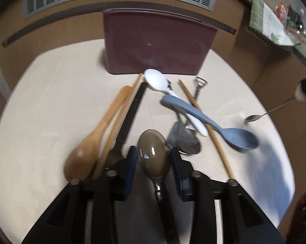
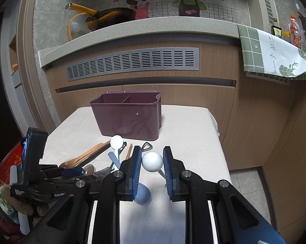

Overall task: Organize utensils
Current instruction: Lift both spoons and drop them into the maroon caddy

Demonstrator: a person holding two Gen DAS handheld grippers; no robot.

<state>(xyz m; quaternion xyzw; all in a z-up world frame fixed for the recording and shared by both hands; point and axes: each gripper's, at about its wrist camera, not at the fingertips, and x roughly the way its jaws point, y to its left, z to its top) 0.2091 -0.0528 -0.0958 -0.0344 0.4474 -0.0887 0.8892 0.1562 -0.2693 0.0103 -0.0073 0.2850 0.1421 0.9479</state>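
Observation:
A purple divided utensil holder (image 1: 157, 42) stands at the table's far side; it also shows in the right wrist view (image 2: 128, 118). My left gripper (image 1: 154, 160) is open around the bowl of a dark metal spoon (image 1: 153, 152) lying on the table. My right gripper (image 2: 152, 162) holds a thin spoon by its white ball end (image 2: 152, 161) between its pads; from the left wrist view that spoon (image 1: 254, 118) hangs above the table at the right. A blue spoon (image 1: 214, 122), white spoon (image 1: 156, 80), wooden spoon (image 1: 88, 148), chopsticks (image 1: 205, 122) and black-handled knife (image 1: 132, 109) lie in a pile.
The table has a cream cloth (image 2: 183, 126). Brown cabinets with a grey vent (image 2: 132, 63) stand behind it. A counter above holds a pan (image 2: 110, 17) and a green-white cloth (image 2: 270, 55). The floor drops off at the table's right edge.

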